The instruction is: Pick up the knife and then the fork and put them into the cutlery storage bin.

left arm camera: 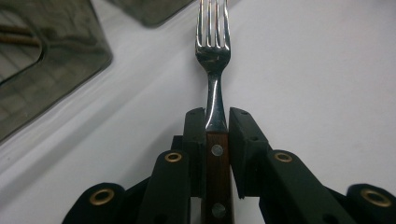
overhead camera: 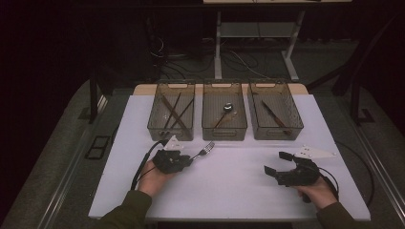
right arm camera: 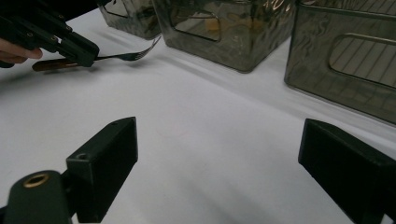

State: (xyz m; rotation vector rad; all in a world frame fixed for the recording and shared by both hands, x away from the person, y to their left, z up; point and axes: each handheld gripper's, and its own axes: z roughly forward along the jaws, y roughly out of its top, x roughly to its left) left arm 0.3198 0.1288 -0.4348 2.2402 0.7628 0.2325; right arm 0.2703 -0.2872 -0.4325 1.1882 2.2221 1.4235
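A fork (left arm camera: 213, 51) with a steel head and a riveted wooden handle sticks out ahead of my left gripper (left arm camera: 217, 116), whose jaws press on the handle from both sides. In the high view the left gripper (overhead camera: 184, 160) is at the front left of the white table, and the fork (overhead camera: 204, 150) points toward the bins. My right gripper (overhead camera: 274, 162) rests at the front right with its jaws wide apart and nothing between them. In its own view, only bare white tabletop lies between the right gripper's (right arm camera: 219, 140) jaws, and the fork (right arm camera: 126, 55) shows farther off.
Three smoked plastic bins stand in a row at the back of the white table (overhead camera: 229, 191). The left bin (overhead camera: 171, 130) holds long brown sticks, the middle bin (overhead camera: 224, 131) a spoon, the right bin (overhead camera: 277, 133) a dark-handled utensil. Open tabletop lies between the two grippers.
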